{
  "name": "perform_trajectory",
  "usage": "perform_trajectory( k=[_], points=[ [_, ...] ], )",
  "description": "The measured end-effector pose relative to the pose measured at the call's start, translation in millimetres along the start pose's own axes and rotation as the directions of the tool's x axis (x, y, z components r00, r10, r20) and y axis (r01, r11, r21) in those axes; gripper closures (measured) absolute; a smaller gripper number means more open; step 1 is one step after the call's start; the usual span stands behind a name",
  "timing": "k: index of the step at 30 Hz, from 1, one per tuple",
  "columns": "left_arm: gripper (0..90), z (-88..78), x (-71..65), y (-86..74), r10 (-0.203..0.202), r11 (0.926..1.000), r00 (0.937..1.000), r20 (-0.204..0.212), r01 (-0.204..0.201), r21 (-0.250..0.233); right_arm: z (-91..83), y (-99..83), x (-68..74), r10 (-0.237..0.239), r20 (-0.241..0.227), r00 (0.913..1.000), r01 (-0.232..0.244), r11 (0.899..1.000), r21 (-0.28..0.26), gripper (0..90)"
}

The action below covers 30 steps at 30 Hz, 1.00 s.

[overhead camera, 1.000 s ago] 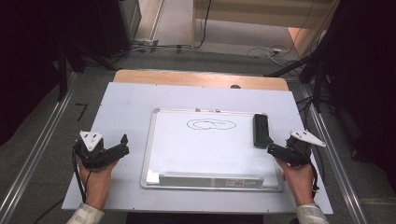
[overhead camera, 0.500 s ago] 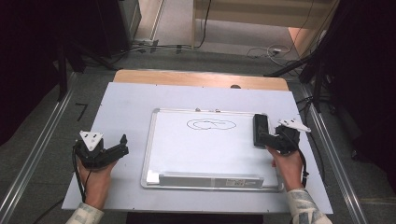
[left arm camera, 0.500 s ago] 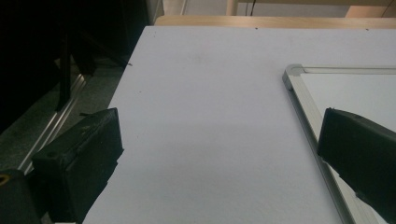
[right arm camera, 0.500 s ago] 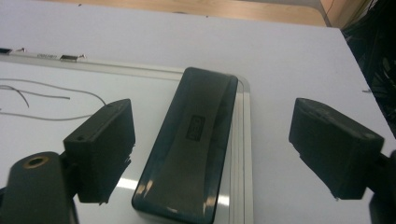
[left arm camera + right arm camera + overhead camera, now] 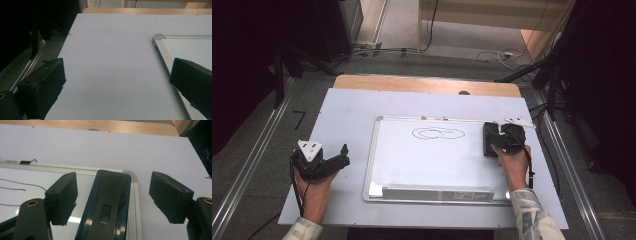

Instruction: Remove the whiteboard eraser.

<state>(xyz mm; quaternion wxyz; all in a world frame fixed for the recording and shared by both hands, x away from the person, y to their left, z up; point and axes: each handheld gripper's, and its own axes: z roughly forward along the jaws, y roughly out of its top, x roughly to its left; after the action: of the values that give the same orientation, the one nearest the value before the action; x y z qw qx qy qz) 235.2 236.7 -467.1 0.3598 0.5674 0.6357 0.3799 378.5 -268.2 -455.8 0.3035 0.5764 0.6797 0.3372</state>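
high view: a whiteboard (image 5: 437, 157) lies on the pale table cover (image 5: 342, 110), a looping scribble (image 5: 437, 133) drawn near its top edge. the black eraser (image 5: 489, 139) sits on the board's upper right corner, and the right gripper (image 5: 498, 140) has arrived at it, jaws straddling it. the left gripper (image 5: 339, 159) rests on the cover well left of the board, holding nothing.

left gripper view: its two jaws stand wide apart with only bare cover between them, the board's metal frame (image 5: 160, 50) just inside the right jaw — released and idle.

right gripper view: the eraser (image 5: 107, 205) lies lengthwise between the jaws, a clear gap showing on either side, the wider one at the right. the jaws have just been closing, yet the pads do not press on it — not a grasp so far.

progress, as a judgement: the approach looks done; clamping the eraser, lifting it and wiping the scribble away are all left, since the drawing is untouched.

against the earlier frames: the right hand was down at the board's lower right, away from the eraser, and has since travelled up along the edge to it. the left hand, the eraser and the scribble lie as they did.
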Motion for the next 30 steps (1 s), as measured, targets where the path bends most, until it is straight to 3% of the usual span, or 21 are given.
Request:
perform_trajectory(
  k=[6, 9, 17, 30],
  points=[
    [0.5, 0.2, 0.5, 0.2, -0.003, 1.0000, 1.0000, -0.002, 0.003, 0.001, 16.2, -0.3, 1.0, -0.009, 0.008, 0.9999, 0.009, 0.999, 0.048, 27.3],
    [0.5, 0.5, 0.8, -0.1, -0.003, 1.0000, 1.0000, -0.001, 0.003, 0.004, 23.4, 1.6, 1.2, 0.022, -0.007, 0.9997, -0.021, 0.997, 0.069, 28.6],
    [0.5, 0.7, 1.7, -0.3, -0.008, 1.0000, 1.0000, -0.003, 0.008, 0.006, 33.1, 0.4, 1.9, 0.023, 0.004, 0.9997, -0.023, 0.992, 0.122, 32.5],
    [0.9, 1.6, 1.3, -0.4, -0.008, 0.9999, 1.0000, 0.000, 0.008, 0.009, 41.5, -0.7, 0.9, 0.053, 0.002, 0.9986, -0.052, 0.988, 0.147, 34.0]
  ],
)
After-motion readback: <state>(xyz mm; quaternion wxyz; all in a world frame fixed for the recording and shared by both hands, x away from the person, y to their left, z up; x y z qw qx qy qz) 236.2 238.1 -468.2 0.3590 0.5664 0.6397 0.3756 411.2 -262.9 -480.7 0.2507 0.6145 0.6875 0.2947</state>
